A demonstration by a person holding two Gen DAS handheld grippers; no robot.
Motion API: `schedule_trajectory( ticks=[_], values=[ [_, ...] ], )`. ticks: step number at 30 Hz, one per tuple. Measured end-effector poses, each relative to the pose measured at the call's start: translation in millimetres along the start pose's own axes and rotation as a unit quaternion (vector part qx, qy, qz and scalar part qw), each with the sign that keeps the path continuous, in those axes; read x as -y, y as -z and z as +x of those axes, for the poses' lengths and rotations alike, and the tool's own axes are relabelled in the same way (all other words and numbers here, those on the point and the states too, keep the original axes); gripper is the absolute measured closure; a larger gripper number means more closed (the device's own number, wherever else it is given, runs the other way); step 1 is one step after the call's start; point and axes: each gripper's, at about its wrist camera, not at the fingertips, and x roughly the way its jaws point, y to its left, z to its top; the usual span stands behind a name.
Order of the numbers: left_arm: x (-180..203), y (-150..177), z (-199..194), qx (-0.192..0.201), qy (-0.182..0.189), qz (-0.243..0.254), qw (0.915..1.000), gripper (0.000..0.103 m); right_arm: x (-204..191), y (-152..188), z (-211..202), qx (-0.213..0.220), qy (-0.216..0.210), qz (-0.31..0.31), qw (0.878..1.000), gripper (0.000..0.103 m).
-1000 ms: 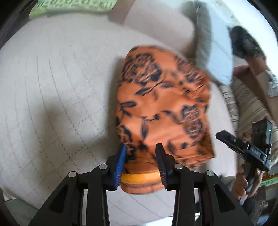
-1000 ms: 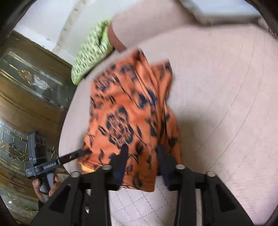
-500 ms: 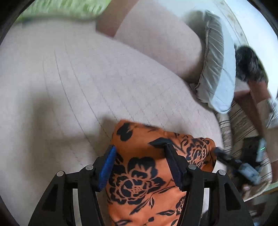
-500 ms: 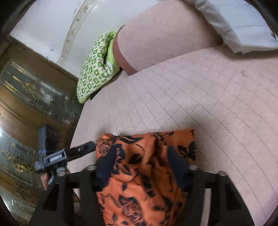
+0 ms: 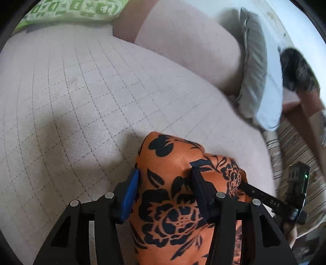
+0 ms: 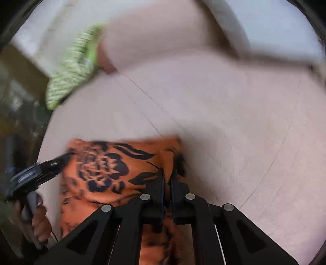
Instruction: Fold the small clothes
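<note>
A: Orange floral garment (image 5: 179, 205) lying on the quilted beige cushion (image 5: 81, 97), right under both grippers. Left gripper (image 5: 165, 177) half spread, jaws just been closing in a bit, cloth bulging up between the blue pad (image 5: 130, 193) and the other finger. Hard to call whether the pads actually press on it. Looks more like straddling than pinching.

B: Right gripper (image 6: 167, 176) a different story. Fingers squeezed nearly together, just snapped shut, thin bit of the orange fabric caught between them near the garment's right edge. Pretty blurry view though.

A: Yep. Seen from the left wrist, right gripper poking in from the right side, tip touching the cloth's far corner. From the right wrist, left gripper coming in from the left, a hand (image 6: 38, 222) wrapped round its handle.

B: Beyond the fingertips: bare cushion, then a beige bolster (image 5: 187, 46). Green patterned pillow (image 5: 73, 10) up ahead to the left, grey pillow (image 5: 254, 69) ahead to the right.

A: Striped fabric (image 5: 289, 146) off right of the cushion edge.
</note>
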Motion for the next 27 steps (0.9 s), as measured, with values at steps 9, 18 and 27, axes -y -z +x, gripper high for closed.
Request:
schedule_trajectory(
  ticks=[9, 18, 27],
  values=[
    [-12, -8, -19, 0.017, 0.016, -0.052, 0.9984, 0.049, -14, 4, -19, 0.039, -0.002, -0.019, 0.999, 0.071],
    [-30, -7, -9, -0.015, 0.056, -0.095, 0.9938, 0.034, 7, -3, -21, 0.043, -0.091, 0.033, 0.994, 0.028],
    [-44, -4, 16, -0.047, 0.100, -0.125, 0.9860, 0.027, 1, 2, 10, 0.005, -0.069, 0.024, 0.997, 0.023]
  ],
)
